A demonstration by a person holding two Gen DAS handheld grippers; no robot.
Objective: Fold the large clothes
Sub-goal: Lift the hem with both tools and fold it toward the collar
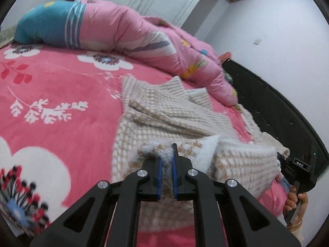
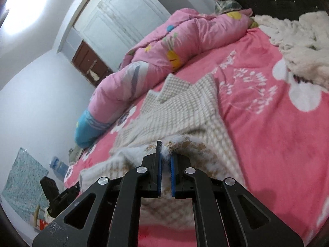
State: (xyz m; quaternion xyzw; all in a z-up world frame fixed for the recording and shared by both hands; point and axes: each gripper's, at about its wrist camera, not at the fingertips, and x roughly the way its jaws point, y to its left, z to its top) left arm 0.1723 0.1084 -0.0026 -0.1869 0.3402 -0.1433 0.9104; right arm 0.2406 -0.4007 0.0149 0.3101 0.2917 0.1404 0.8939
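Note:
A beige and white checked fleece garment [image 1: 164,113] lies spread on the pink flowered bed, with its near edge lifted off the cover. My left gripper [image 1: 167,160] is shut on that fluffy white edge, and the cloth bunches between its blue pads [image 1: 159,173]. In the right wrist view the same garment [image 2: 185,107] runs away from me, and my right gripper [image 2: 165,160] is shut on another part of the near edge. The right gripper's black body and the hand that holds it [image 1: 296,197] show at the right of the left wrist view.
A rolled pink and blue quilt [image 1: 115,26] lies along the far side of the bed. A white fluffy blanket [image 2: 298,41] is heaped near the dark headboard [image 1: 277,111]. White walls and a white door [image 2: 123,20] lie beyond. The pink bedcover [image 2: 277,133] stretches to the right.

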